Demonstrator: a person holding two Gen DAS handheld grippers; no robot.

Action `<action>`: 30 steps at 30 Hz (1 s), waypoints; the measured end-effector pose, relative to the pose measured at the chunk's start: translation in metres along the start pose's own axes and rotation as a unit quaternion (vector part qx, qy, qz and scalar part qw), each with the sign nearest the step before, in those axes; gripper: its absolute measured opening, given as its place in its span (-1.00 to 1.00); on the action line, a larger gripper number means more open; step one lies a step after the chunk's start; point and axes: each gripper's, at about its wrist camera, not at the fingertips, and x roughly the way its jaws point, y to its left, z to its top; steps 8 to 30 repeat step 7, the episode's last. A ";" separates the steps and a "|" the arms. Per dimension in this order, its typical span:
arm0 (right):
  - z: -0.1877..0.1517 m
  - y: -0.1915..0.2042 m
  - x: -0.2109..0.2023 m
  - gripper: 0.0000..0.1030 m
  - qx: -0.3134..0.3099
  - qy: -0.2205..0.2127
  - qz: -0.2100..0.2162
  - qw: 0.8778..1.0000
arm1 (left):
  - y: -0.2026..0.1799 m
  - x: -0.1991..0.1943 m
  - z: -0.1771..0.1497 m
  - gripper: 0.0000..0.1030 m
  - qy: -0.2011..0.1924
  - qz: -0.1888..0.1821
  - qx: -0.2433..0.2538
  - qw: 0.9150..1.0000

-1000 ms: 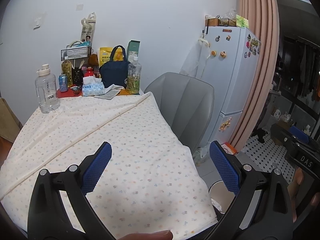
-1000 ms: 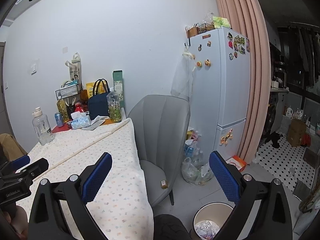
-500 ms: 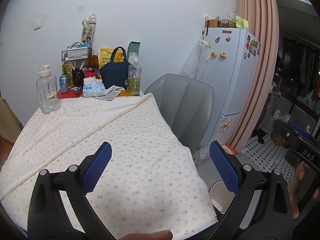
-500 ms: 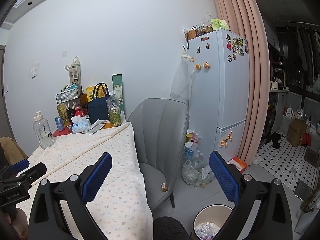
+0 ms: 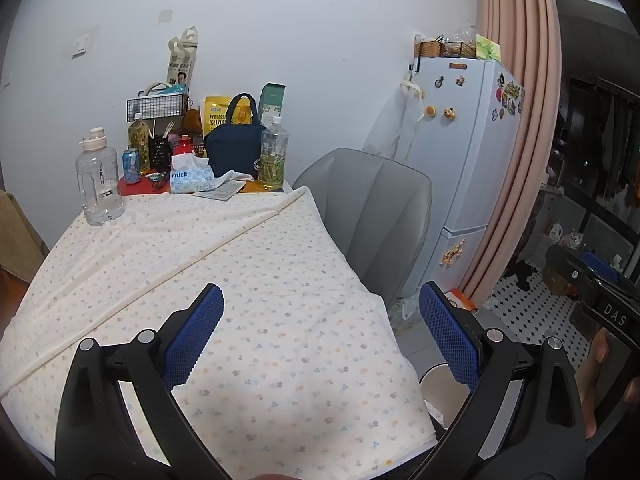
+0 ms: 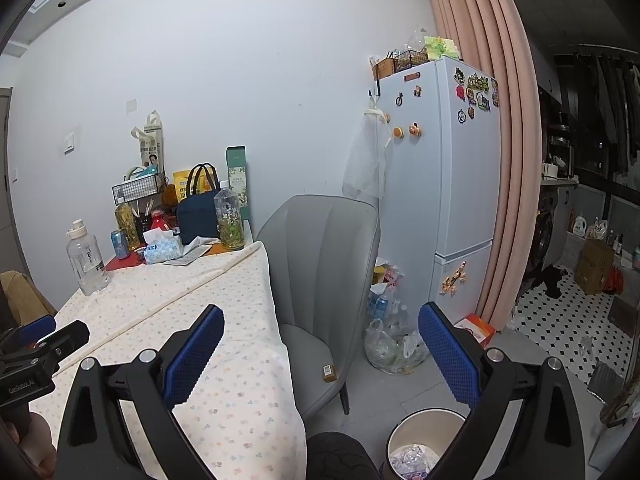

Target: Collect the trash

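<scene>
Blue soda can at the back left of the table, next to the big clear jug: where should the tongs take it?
Grip the blue can across its round body, mid-height, coming level from the front. It stands upright, the clear jug is close on its left and the tea bottle behind-right, so only the front is open. Both tongs look empty.

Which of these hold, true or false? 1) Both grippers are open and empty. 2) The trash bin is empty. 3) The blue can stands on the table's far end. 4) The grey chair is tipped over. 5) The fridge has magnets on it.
1) True: the left gripper and the right gripper are open, with nothing between the fingers.
2) False: the trash bin already holds crumpled wrappers.
3) True: the blue can stands upright there, beside the clear water bottle.
4) False: the grey chair stands upright beside the table.
5) True: the fridge carries several magnets.
</scene>
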 end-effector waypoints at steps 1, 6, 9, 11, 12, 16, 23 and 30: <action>-0.001 0.000 0.001 0.85 -0.001 0.001 0.000 1.000 | 0.000 0.001 0.000 0.89 0.001 0.000 0.000 1.000; -0.002 -0.001 0.010 0.85 0.001 0.008 0.002 1.000 | 0.004 0.003 -0.001 0.89 0.000 0.004 -0.003 1.000; -0.002 -0.001 0.014 0.85 0.001 0.011 0.004 1.000 | 0.006 0.005 -0.002 0.89 0.002 0.006 -0.006 1.000; -0.002 -0.001 0.014 0.85 0.001 0.011 0.004 1.000 | 0.006 0.005 -0.002 0.89 0.002 0.006 -0.006 1.000; -0.002 -0.001 0.014 0.85 0.001 0.011 0.004 1.000 | 0.006 0.005 -0.002 0.89 0.002 0.006 -0.006 1.000; -0.002 -0.001 0.014 0.85 0.001 0.011 0.004 1.000 | 0.006 0.005 -0.002 0.89 0.002 0.006 -0.006 1.000; -0.002 -0.001 0.014 0.85 0.001 0.011 0.004 1.000 | 0.006 0.005 -0.002 0.89 0.002 0.006 -0.006 1.000; -0.002 -0.001 0.014 0.85 0.001 0.011 0.004 1.000 | 0.006 0.005 -0.002 0.89 0.002 0.006 -0.006 1.000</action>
